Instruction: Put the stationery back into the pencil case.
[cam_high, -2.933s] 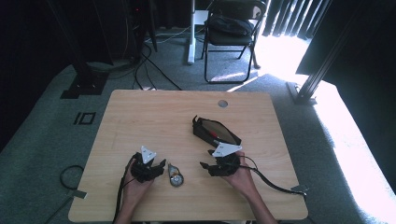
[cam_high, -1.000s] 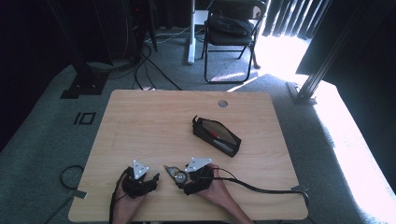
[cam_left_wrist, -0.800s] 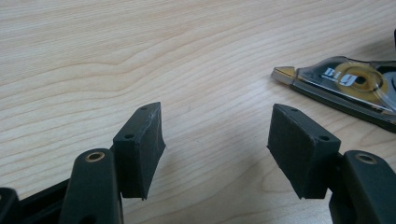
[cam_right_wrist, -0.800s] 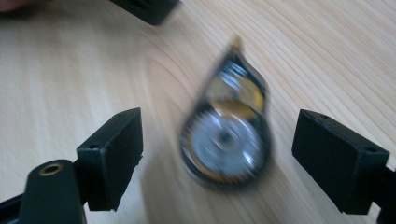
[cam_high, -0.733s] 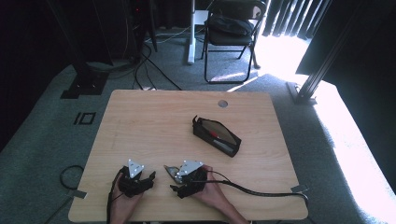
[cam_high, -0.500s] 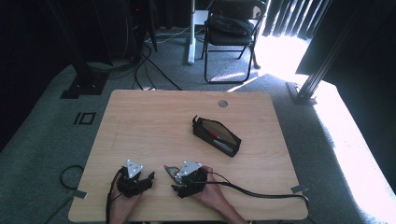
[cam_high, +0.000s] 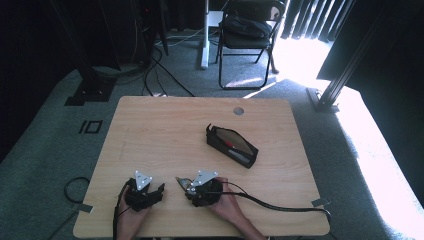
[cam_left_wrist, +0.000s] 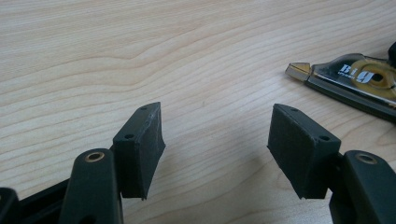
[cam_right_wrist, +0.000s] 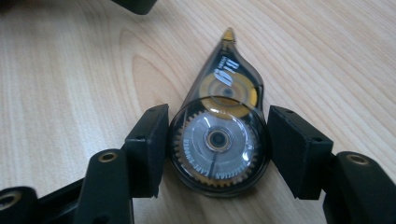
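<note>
Correction tape (cam_right_wrist: 219, 140) — rear edge cut off

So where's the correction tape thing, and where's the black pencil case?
correction tape (cam_right_wrist: 218, 140), right gripper view, on its clear gear wheel.
pencil case (cam_high: 232, 145), high view, on its open top.

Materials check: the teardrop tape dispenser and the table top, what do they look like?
Correction tape dispenser: looks like smoky translucent plastic, glossy; a toothed wheel and gold reel show through the shell, with highlights on top. Its tip looks gold-coloured, material unclear.
Table: pale wood grain, matte; probably laminate or veneer, though solid wood can't be excluded.
</note>
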